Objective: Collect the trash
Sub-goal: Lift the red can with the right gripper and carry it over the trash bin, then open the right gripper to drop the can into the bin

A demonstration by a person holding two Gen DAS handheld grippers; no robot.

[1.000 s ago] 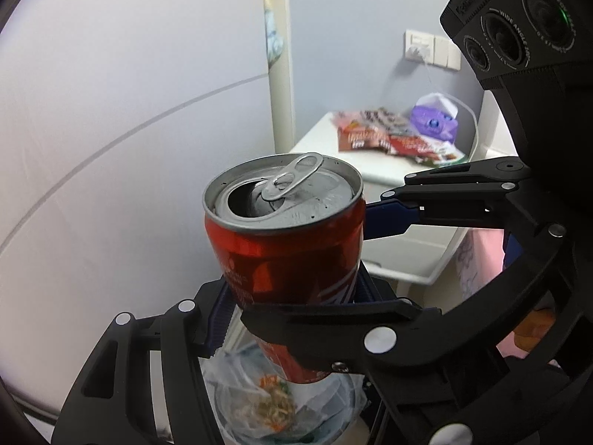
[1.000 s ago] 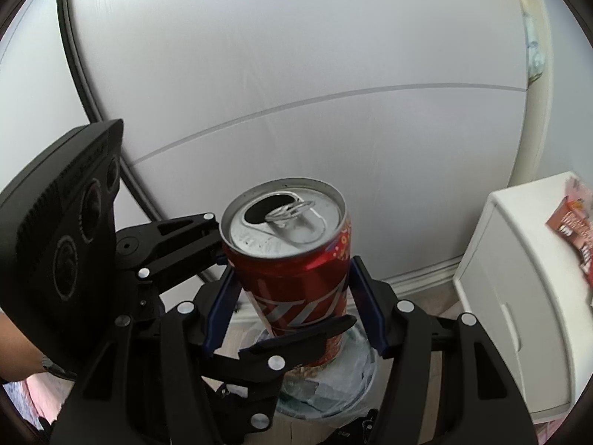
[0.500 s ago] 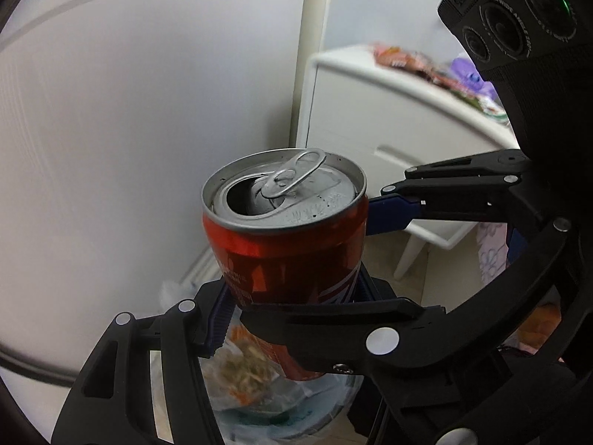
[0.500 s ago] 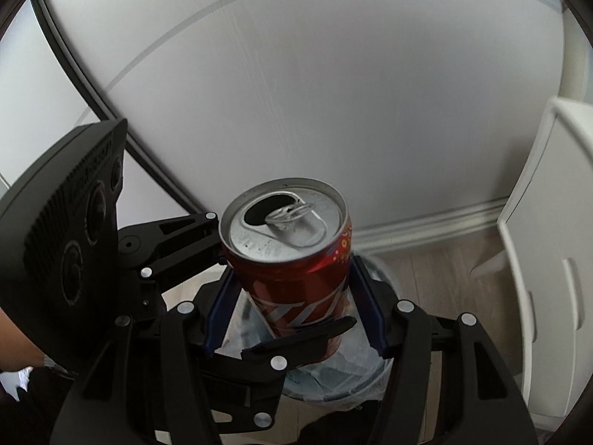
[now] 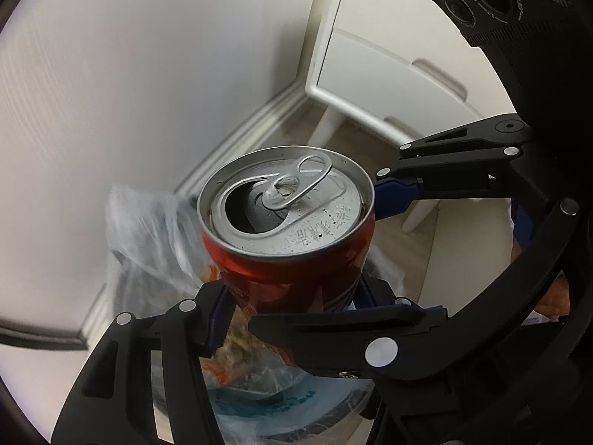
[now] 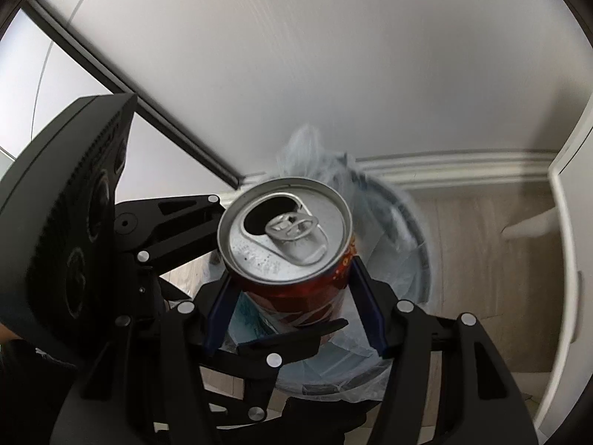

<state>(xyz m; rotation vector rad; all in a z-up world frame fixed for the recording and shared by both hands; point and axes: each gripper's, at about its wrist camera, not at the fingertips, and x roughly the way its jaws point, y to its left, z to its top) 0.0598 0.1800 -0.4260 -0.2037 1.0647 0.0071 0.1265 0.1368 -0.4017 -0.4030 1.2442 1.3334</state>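
- The left gripper [image 5: 292, 298] was clamped on the red can [image 5: 292, 259], its blue pads pressing both sides.
- The can stood upright, its opened top showing, above a bin [image 6: 415, 252] lined with a clear bag [image 5: 148, 237] holding scraps.
- The right gripper [image 6: 292, 302] was closed on the same can, crossing the left.
- A white cabinet [image 5: 378, 70] stood near the bin.
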